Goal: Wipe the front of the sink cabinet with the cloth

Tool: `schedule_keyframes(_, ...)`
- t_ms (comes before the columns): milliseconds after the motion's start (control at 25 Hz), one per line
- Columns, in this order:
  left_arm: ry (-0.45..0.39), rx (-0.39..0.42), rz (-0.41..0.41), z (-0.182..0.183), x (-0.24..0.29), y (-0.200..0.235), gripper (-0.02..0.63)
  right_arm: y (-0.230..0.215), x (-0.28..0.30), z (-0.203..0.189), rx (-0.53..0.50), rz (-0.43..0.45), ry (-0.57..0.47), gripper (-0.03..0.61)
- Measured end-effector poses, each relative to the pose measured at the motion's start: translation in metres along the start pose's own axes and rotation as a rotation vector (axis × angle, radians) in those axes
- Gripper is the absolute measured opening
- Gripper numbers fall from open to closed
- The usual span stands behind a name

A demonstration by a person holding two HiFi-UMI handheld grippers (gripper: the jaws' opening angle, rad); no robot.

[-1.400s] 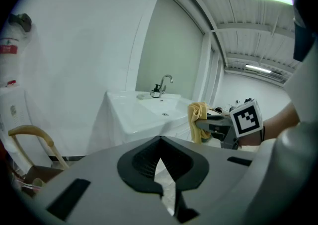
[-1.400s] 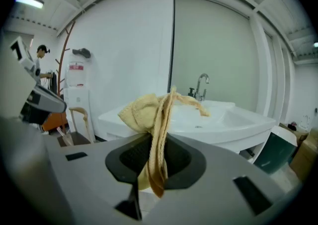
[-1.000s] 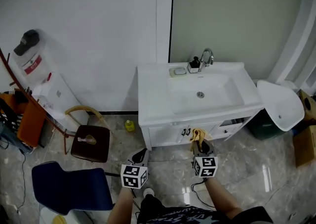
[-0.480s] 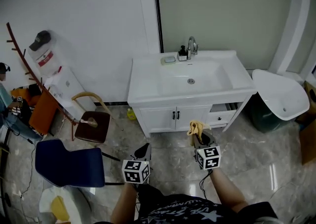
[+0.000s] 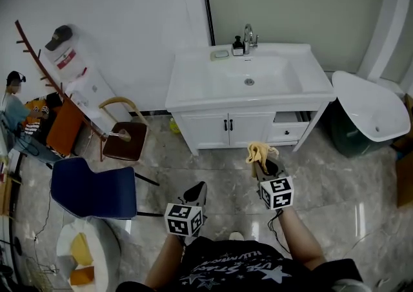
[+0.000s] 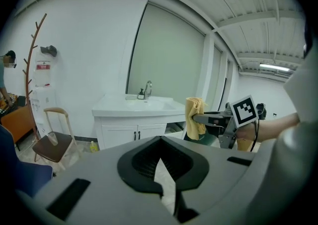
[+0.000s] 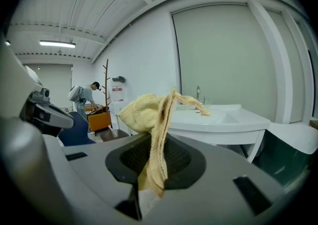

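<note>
Cloth (image 5: 260, 151) bunched, pinched in right gripper (image 5: 263, 163), well short of sink cabinet (image 5: 226, 131) front at far centre. Left gripper (image 5: 197, 190) jaws together, empty. Best approach: close in, press cloth flat on doors, sweep overlapping strokes.

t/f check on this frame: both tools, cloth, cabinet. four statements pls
1. The right tool is shut on the yellow cloth. True.
2. The cloth touches the front of the sink cabinet. False: it is held apart from the cabinet, above the floor.
3. The left tool grips a sponge. False: its jaws are together with nothing between them.
4. The drawer at the cabinet's right end in the head view is partly open. True.
</note>
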State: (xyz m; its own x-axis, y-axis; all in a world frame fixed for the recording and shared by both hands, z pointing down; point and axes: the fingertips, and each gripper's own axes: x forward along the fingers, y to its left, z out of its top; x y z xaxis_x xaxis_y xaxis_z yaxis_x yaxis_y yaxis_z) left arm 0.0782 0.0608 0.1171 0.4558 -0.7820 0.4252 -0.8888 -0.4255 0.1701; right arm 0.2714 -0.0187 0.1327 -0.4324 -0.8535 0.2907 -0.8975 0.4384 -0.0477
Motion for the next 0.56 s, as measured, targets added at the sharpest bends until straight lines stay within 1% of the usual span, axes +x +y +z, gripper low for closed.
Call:
schedule_keyframes(160, 0.021, 0.013, -0.021, -0.013, -0.009, -0.007, 0.015, 0.008, -0.003, -0.003, -0.025, 0.014, 0.009, 0.077)
schedule_keyframes(280, 0.030, 0.006, -0.020, -0.024, -0.026, -0.006, 0.015, 0.021, -0.007, -0.004, -0.040, 0.018, 0.020, 0.077)
schedule_keyframes(560, 0.015, -0.001, 0.004, -0.037, -0.081, 0.014, 0.015, 0.069, -0.022, 0.001, -0.047, 0.034, 0.021, 0.077)
